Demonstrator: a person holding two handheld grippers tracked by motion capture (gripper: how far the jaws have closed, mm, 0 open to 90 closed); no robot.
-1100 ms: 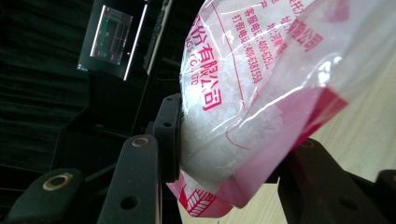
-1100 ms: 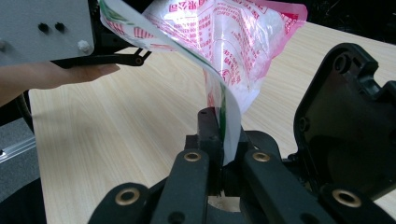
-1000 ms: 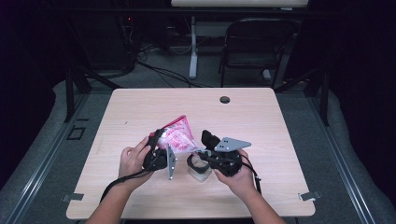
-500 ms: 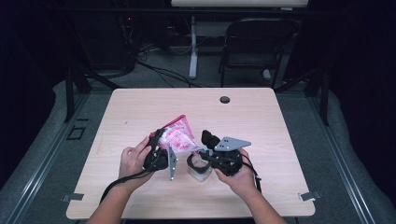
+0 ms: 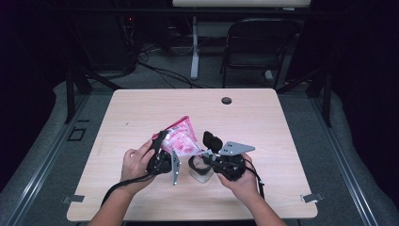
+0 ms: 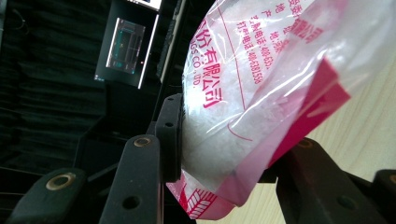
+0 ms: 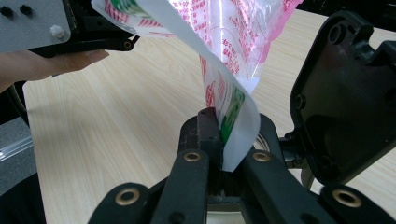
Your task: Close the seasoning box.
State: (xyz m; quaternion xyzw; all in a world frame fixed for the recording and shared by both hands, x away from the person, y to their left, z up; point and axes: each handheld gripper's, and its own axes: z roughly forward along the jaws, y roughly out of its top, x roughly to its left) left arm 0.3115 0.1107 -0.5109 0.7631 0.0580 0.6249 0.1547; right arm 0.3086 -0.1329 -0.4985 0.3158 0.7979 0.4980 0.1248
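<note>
A clear bag (image 5: 181,137) with pink print, full of white grains, is held tilted above the table (image 5: 141,117) between both hands. My left gripper (image 5: 168,145) is shut on its bulging body; in the left gripper view the pads (image 6: 170,135) press into the bag (image 6: 261,79). My right gripper (image 5: 205,156) is shut on the bag's lower corner (image 7: 231,126), pinched flat between its jaws (image 7: 224,140). Under that corner stands a small container (image 5: 199,173) with a black lid (image 7: 345,88) flipped up.
A round cable hole (image 5: 227,100) lies near the table's far edge. A dark chair (image 5: 259,47) and cables stand on the floor beyond. The person's hand (image 7: 60,60) and the left gripper's grey plate (image 7: 28,23) appear in the right gripper view.
</note>
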